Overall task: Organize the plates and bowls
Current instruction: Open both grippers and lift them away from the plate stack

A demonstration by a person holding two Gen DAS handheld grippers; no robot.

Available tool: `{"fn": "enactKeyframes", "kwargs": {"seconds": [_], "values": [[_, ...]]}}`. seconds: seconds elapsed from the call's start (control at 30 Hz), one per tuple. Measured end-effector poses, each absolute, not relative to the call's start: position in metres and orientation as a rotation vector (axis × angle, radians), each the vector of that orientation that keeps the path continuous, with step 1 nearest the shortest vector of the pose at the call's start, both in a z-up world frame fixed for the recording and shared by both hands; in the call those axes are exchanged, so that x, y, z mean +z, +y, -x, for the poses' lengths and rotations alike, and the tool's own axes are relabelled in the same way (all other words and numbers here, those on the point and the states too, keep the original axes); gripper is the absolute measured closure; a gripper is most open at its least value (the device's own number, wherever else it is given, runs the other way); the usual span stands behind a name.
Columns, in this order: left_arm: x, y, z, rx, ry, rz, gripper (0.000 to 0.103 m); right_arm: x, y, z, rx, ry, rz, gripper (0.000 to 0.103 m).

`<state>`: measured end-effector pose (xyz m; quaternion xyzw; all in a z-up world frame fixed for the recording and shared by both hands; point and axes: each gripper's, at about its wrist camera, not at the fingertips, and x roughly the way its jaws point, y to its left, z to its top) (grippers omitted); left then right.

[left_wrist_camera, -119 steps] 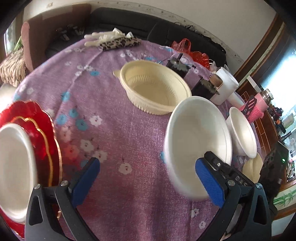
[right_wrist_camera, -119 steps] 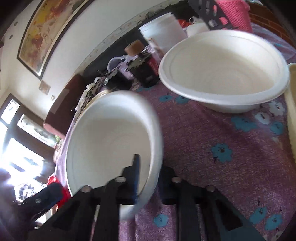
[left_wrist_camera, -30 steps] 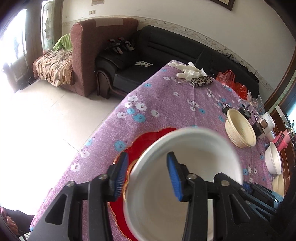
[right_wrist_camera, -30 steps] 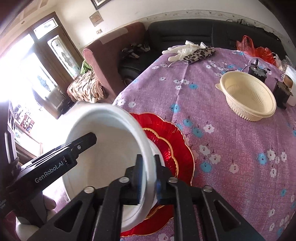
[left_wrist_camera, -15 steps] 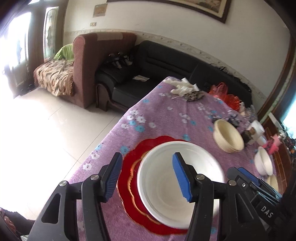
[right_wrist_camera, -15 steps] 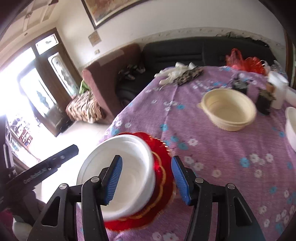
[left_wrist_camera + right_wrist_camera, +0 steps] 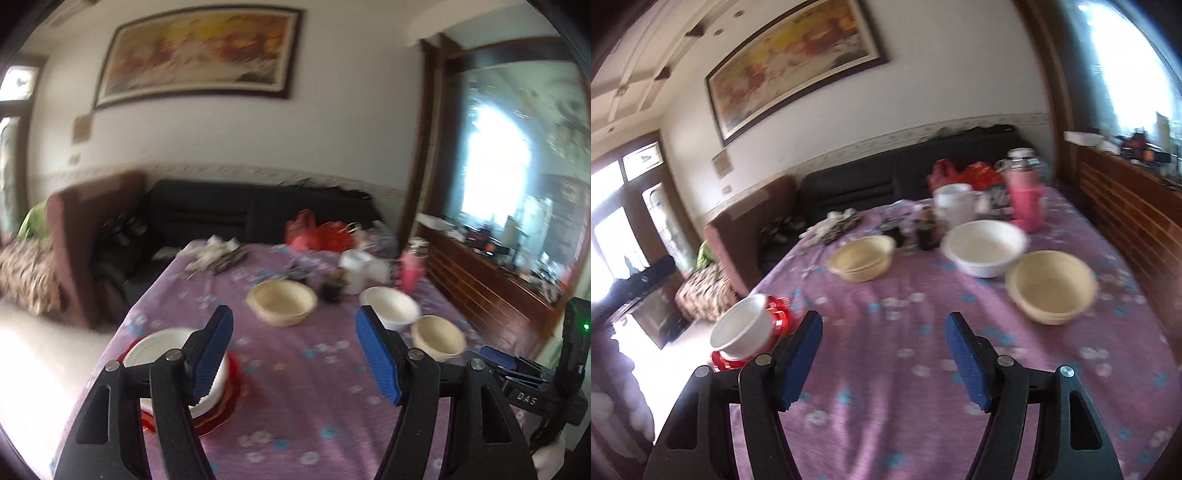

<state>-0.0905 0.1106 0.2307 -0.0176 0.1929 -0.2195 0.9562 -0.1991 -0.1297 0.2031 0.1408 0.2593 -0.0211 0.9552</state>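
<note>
Both grippers have let go of the white bowl and drawn back from it since a second ago. From the left wrist, the left gripper (image 7: 294,349) hangs empty, its jaws opening, and the white bowl (image 7: 162,350) sits on the red plates (image 7: 221,404) at the near left edge of the purple tablecloth (image 7: 303,398). From the right wrist, the right gripper (image 7: 883,352) is empty too, jaws opening — three more bowls stand well beyond: a cream bowl (image 7: 862,256), a second white bowl (image 7: 984,247) and another cream one (image 7: 1051,286).

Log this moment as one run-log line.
left gripper: opening, empty | right gripper: opening, empty | white bowl: on red plates
</note>
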Motion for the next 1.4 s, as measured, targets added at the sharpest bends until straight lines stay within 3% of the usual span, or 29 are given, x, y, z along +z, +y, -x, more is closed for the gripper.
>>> {"fn": "enactKeyframes", "kwargs": {"seconds": [0.23, 0.43, 0.6, 0.8, 0.97, 1.13, 1.3, 1.4], "values": [[0.265, 0.012, 0.134, -0.716, 0.346, 0.0, 0.035, 0.234, -0.214, 0.283, -0.21, 0.424, -0.344, 0.03], [0.241, -0.042, 0.143, -0.686, 0.251, -0.129, 0.035, 0.243, -0.237, 0.325, -0.355, 0.413, -0.238, 0.03], [0.228, -0.025, 0.102, -0.579, 0.387, -0.012, 0.035, 0.215, -0.263, 0.321, -0.312, 0.472, -0.4, 0.03], [0.225, 0.052, 0.062, -0.333, 0.399, 0.221, 0.031, 0.216, -0.287, 0.308, -0.282, 0.434, -0.473, 0.03], [0.231, 0.082, 0.051, -0.316, 0.446, 0.346, 0.031, 0.256, -0.326, 0.34, -0.289, 0.297, -0.594, 0.03], [0.264, 0.061, 0.081, -0.463, 0.433, 0.347, 0.031, 0.316, -0.365, 0.386, -0.356, 0.204, -0.6, 0.03], [0.329, 0.056, 0.116, -0.549, 0.362, 0.299, 0.031, 0.392, -0.39, 0.425, -0.453, 0.125, -0.545, 0.03], [0.387, 0.066, 0.137, -0.531, 0.291, 0.24, 0.022, 0.456, -0.403, 0.444, -0.525, 0.085, -0.499, 0.03]]}}
